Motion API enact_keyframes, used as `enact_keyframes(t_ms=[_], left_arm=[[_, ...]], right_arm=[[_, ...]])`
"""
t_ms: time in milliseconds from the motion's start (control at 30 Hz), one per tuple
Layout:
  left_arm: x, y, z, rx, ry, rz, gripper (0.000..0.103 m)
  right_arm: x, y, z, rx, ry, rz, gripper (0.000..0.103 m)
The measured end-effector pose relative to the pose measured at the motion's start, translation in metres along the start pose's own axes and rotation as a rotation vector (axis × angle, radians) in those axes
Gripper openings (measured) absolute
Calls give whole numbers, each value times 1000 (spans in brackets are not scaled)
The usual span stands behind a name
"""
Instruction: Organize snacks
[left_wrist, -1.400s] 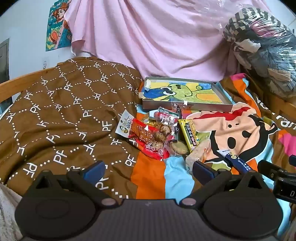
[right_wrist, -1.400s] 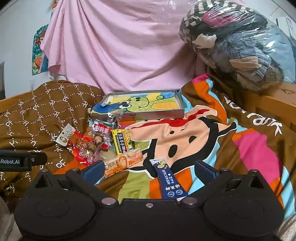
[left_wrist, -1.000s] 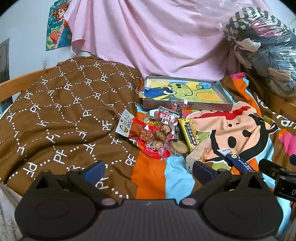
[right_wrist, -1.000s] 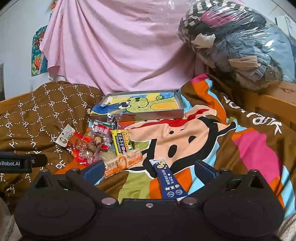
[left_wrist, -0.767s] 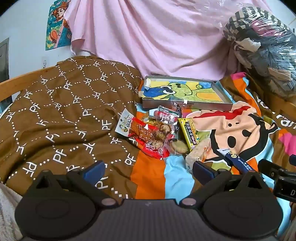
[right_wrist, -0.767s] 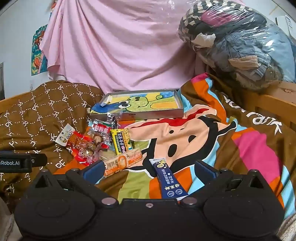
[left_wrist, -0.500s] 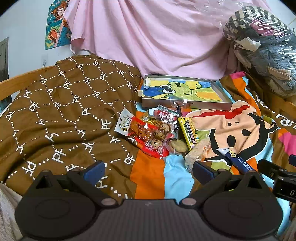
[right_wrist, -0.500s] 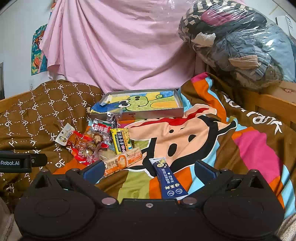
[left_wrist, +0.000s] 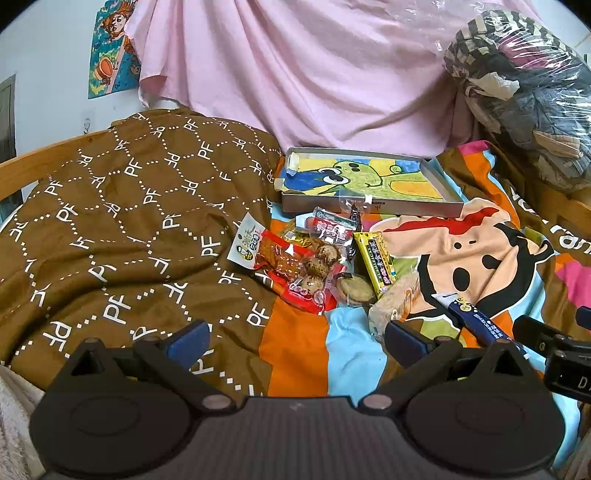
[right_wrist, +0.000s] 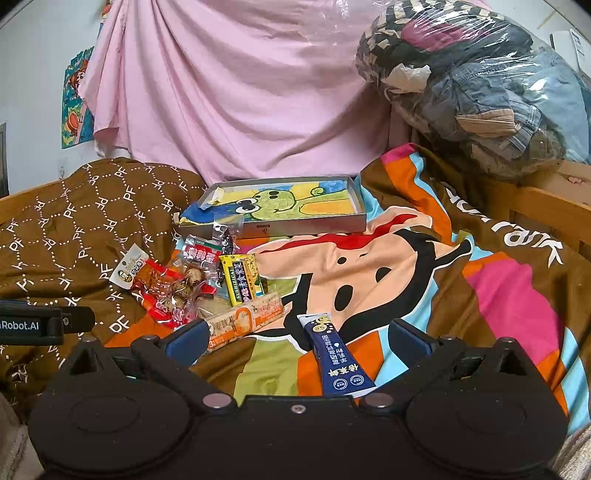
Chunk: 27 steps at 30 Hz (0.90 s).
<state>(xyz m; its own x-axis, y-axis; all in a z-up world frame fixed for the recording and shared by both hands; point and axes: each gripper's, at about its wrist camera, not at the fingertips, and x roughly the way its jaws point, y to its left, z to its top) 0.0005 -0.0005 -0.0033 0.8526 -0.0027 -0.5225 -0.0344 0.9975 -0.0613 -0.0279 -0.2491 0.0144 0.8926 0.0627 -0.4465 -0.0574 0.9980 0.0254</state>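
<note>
Both grippers, left gripper (left_wrist: 295, 338) and right gripper (right_wrist: 295, 338), hover empty with fingers spread. Snacks lie heaped on the bed before the tray (right_wrist: 295, 225): a yellow "SUSHIZICAI" bar (right_wrist: 240, 278), a blue sachet (right_wrist: 338, 356). Brown quilt (left_wrist: 110, 221) reads "PF".

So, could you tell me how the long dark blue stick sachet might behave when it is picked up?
The long dark blue stick sachet looks thin and flat, so it is probably light and somewhat floppy. Its printed film looks smooth, so it could slip. It lies on the soft cartoon-print blanket, which may give under pressure.
</note>
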Motion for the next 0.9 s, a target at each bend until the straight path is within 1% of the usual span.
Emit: enact_keyframes(t_ms=[733, 900], left_arm=[[-1, -2, -1, 1, 5, 2, 103], [4, -3, -3, 5, 18, 9, 103]], right_arm=[[0, 2, 2, -5, 5, -3, 102], [5, 0, -3, -2, 27, -9, 102]])
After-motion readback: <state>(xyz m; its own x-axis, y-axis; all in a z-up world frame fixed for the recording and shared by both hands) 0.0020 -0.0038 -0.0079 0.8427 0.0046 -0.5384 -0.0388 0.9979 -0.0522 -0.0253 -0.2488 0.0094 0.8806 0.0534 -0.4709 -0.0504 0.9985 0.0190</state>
